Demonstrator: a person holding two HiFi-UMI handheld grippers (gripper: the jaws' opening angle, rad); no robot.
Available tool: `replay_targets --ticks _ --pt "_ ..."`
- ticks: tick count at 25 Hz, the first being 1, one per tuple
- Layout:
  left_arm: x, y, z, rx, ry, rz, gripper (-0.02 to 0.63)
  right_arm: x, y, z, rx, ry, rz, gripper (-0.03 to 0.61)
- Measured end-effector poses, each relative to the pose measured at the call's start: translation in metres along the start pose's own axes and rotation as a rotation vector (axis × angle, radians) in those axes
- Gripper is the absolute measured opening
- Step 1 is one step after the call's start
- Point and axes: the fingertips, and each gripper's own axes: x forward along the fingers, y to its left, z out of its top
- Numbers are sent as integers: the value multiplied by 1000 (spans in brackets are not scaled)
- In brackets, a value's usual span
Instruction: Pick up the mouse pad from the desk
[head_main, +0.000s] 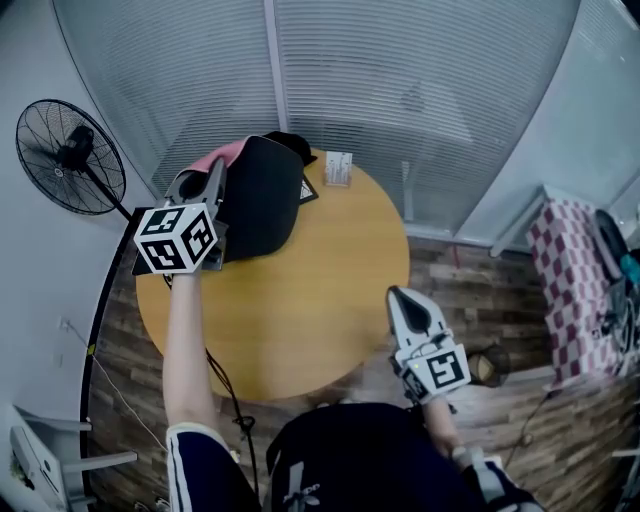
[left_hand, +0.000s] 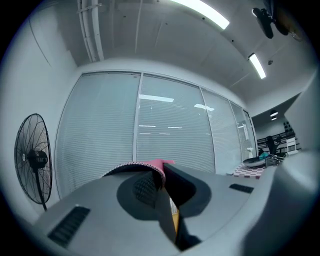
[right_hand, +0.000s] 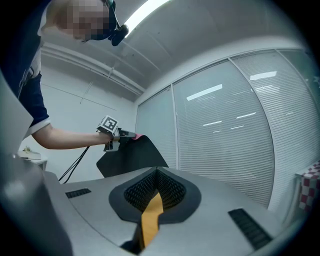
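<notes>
Head view: the left gripper (head_main: 214, 172) is clamped on the top edge of the mouse pad (head_main: 258, 195), which hangs black side out with a bit of pink showing, over the far-left part of the round table (head_main: 300, 300). I'd call this the lift step, basically mid-pickup. The right gripper (head_main: 397, 297) sits at the near-right rim, jaws together, not helping. A small card stand (head_main: 338, 168) is just right of the pad, and a fan (head_main: 70, 155) is off the table's left side.

Left gripper view: jaws pinched on the pad's pink edge (left_hand: 150, 165), blinds straight ahead at the far side, fan (left_hand: 32, 160) on the left.

Right gripper view: the right gripper (right_hand: 156, 175) is closed on nothing, only tabletop in the slit. The pad (right_hand: 132, 157) dangles from the left gripper (right_hand: 125, 135), but its bottom edge is hidden, so I can't tell if it's clear of the table.

Next move, I reckon: keep the pinch and go up. Free room is toward near and right; far and left are tight.
</notes>
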Motion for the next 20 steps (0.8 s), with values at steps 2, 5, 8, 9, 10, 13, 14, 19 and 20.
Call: replay_targets --ticks 2,5,8,9,10,13,14,19,20 --pt "-2 1 11 16 -11 4 20 1 -2 2 12 -9 -2 2" --pt "-8 3 25 27 -30 9 20 4 -2 5 15 -24 2 2" --pt "-19 4 36 34 -40 13 20 9 2 12 21 -37 13 2" --pt "-22 5 40 37 -45 15 19 11 3 15 21 -44 21 2" --pt "-26 5 44 39 -51 17 19 14 5 18 19 -54 32 2" --pt "-38 6 58 42 -78 28 20 21 8 30 13 -86 55 2" --pt "-42 6 62 42 -87 33 19 23 8 33 12 -95 61 2" --pt "-64 0 84 55 -123 49 20 28 7 45 7 -109 69 2" --pt "-69 -2 89 61 -130 47 19 29 7 47 4 -113 74 2"
